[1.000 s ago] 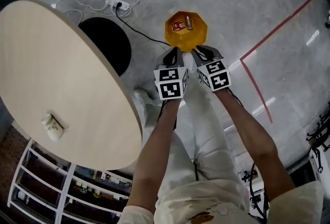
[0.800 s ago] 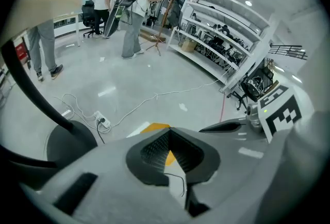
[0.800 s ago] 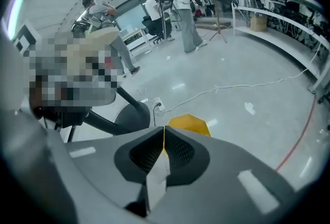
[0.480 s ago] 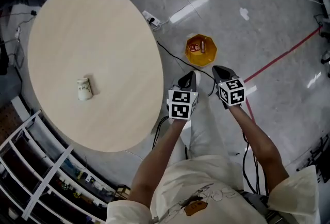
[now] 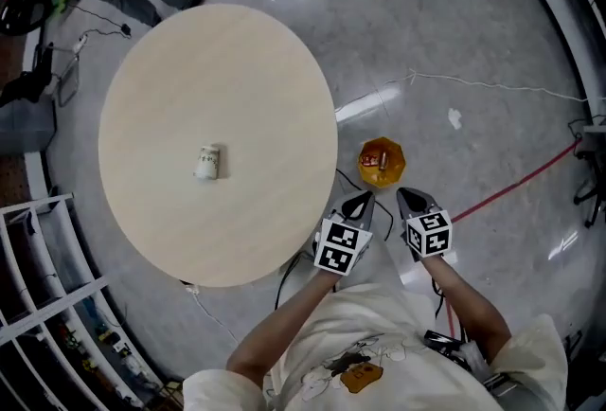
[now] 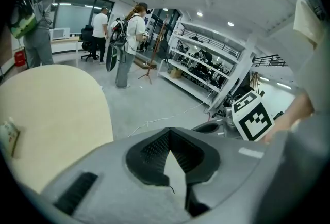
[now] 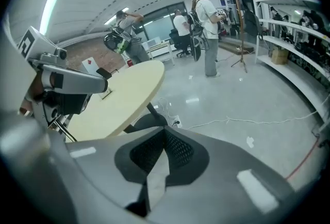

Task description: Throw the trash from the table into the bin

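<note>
Now the left claw (image 5: 358, 206) and the right claw (image 5: 413, 200) are raised clear of the orange bin (image 5: 382, 163), both closed on nothing, the right one's jaws just shut, so the white cup (image 5: 206, 162) lying on the counter (image 5: 161, 78) is judged next.

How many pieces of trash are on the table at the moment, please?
1: a small white container lying on its side on the round table, left of centre. None seems hidden.

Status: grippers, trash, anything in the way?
Left gripper, right gripper shut, empty. White cup lies on table, not binned. Yellow bin beside table, no obstruction seen.
</note>
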